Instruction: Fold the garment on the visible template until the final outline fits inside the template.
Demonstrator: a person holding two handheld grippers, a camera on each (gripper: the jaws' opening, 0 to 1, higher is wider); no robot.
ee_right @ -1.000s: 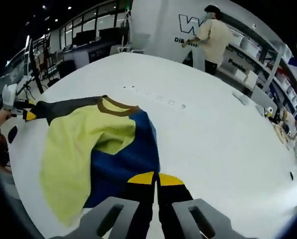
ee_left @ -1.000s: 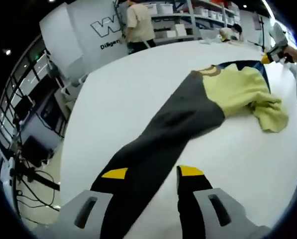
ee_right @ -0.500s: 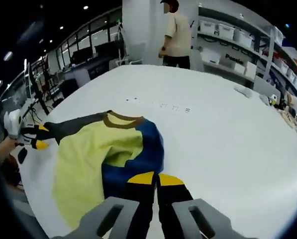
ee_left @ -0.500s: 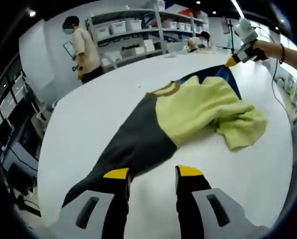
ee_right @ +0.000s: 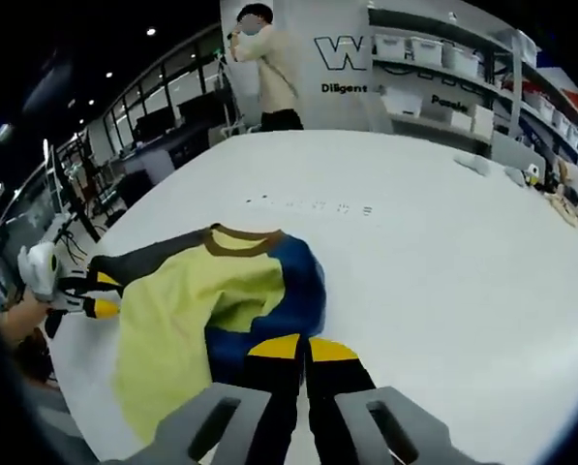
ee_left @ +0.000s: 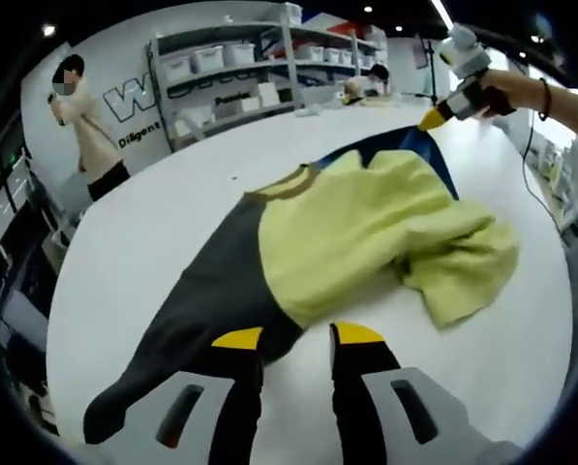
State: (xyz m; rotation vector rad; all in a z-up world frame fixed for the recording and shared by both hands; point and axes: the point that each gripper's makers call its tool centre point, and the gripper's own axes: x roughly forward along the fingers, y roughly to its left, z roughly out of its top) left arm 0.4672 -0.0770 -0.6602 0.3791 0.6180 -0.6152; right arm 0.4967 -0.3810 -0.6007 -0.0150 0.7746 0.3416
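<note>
A wide white table (ee_right: 443, 291) fills a bright lab lined with shelving (ee_left: 259, 73) and storage bins, where a person (ee_right: 269, 68) stands by a wall bearing large lettering and a second person sits at the table's far edge. Across the near half of the surface lies the garment (ee_left: 356, 223), a long-sleeved top with a yellow-green body, a brown collar, one dark grey sleeve (ee_left: 201, 310) and one blue sleeve (ee_right: 269, 329); the body is bunched and rumpled rather than flat. No template outline can be made out on the white surface, though a faint row of small marks (ee_right: 308, 205) sits past the collar toward the table's middle. The left gripper (ee_left: 284, 339) stands with its jaws apart at the grey sleeve, one jaw over the cloth; whether it grips is unclear. The right gripper (ee_right: 303, 349) has its jaws pressed together on the blue sleeve's end. The likely risk: with both sleeves drawn toward each other while the body stays heaped, a fold made now could trap wrinkles and leave a lumpy, oversized outline. The grey sleeve, if only loosely caught, could slip free mid-pull, and its trailing end lies close to the table's near edge, where it might slide off.
</note>
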